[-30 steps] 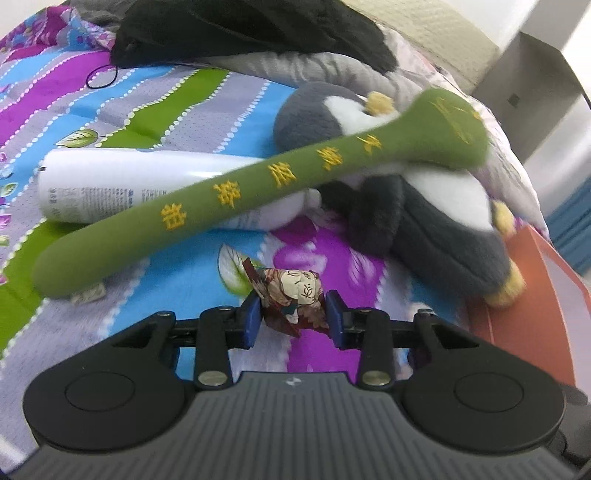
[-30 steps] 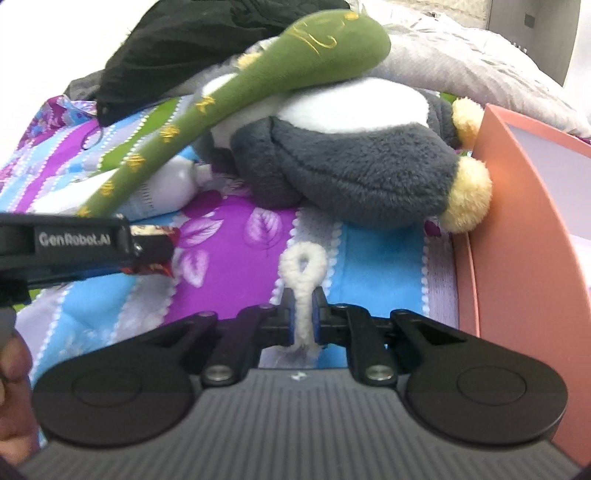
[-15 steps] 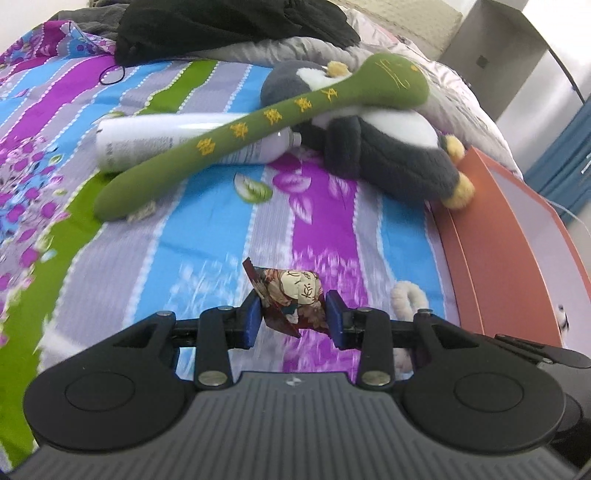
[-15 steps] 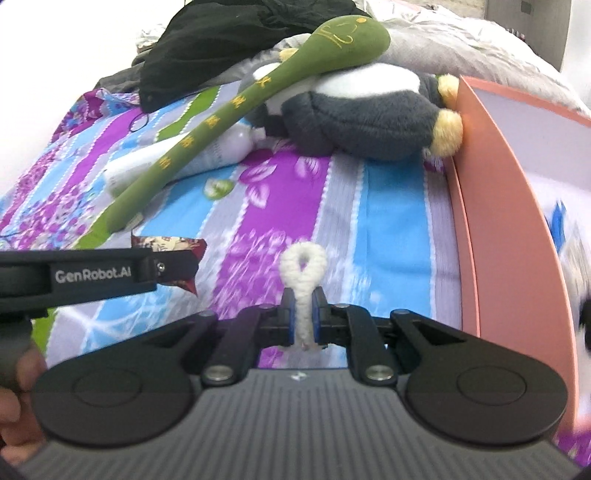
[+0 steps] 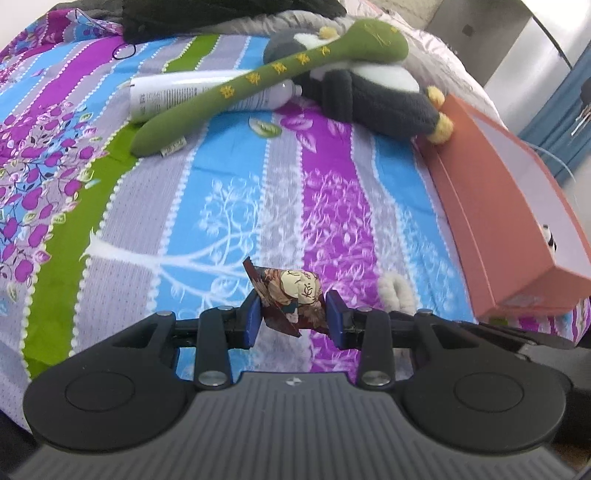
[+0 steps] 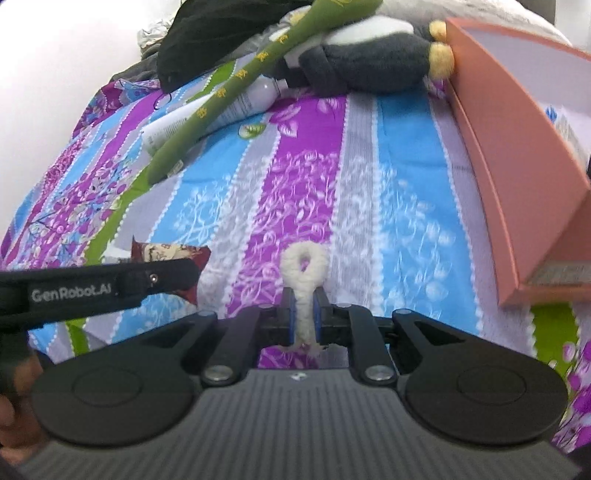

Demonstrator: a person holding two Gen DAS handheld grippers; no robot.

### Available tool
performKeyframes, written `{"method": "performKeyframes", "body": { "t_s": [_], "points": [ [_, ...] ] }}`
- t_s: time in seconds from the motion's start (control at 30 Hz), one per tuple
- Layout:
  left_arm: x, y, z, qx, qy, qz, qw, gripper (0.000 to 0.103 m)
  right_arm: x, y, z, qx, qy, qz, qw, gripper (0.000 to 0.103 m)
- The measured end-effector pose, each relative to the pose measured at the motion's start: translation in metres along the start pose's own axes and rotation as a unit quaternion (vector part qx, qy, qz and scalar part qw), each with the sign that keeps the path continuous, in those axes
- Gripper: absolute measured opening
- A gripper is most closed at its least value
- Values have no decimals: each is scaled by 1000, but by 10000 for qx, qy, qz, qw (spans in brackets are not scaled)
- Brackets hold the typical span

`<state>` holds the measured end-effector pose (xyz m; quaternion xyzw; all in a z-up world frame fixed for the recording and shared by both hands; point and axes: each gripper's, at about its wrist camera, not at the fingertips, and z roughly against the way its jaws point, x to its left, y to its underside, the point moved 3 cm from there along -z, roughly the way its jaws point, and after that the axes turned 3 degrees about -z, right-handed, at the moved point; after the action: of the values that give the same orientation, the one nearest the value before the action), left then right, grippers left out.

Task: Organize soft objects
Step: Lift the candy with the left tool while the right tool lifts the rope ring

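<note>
My left gripper (image 5: 293, 314) is shut on a small printed pouch (image 5: 290, 295), dark red with a cream figure, held above the striped bedspread. The pouch also shows in the right wrist view (image 6: 170, 254), beside the left gripper's finger. My right gripper (image 6: 304, 310) is shut on a fluffy white loop (image 6: 304, 266); the loop also shows in the left wrist view (image 5: 397, 293). A long green plush stick (image 5: 258, 77) lies across a grey and white plush penguin (image 5: 373, 96) at the far side of the bed.
An open orange box (image 5: 502, 206) stands along the right side of the bed, also in the right wrist view (image 6: 509, 140). A white spray can (image 5: 192, 92) lies under the green plush. A black garment (image 5: 207, 14) lies at the back.
Both grippers have pulled back from the plush toys toward the near end of the bed, each still holding its object. The orange box's near corner has come into view.
</note>
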<state>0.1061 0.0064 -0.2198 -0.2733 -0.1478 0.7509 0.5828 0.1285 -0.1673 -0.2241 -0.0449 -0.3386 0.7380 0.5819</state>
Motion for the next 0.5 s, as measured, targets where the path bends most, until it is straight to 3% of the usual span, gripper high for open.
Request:
{"method": "performKeyframes", "body": {
  "t_s": [0.03,0.1,0.17,0.27,0.5],
  "points": [
    [0,2,1,13,8,-18,10000,42,0,2,-1,20,36,-17,10000,19],
    [0,3,1,23,-5,-52,10000,42,-1,3,-1,38,129,-11,9999,40],
    [0,4,2,24,-6,-75,10000,42,0,3,3,38,165,24,9999,54],
    [2,4,1,73,-13,-61,10000,42,5,3,15,-164,117,189,9996,56],
    [9,4,0,116,-86,-47,9999,42,9,7,10,-197,237,510,9982,55]
  ]
}}
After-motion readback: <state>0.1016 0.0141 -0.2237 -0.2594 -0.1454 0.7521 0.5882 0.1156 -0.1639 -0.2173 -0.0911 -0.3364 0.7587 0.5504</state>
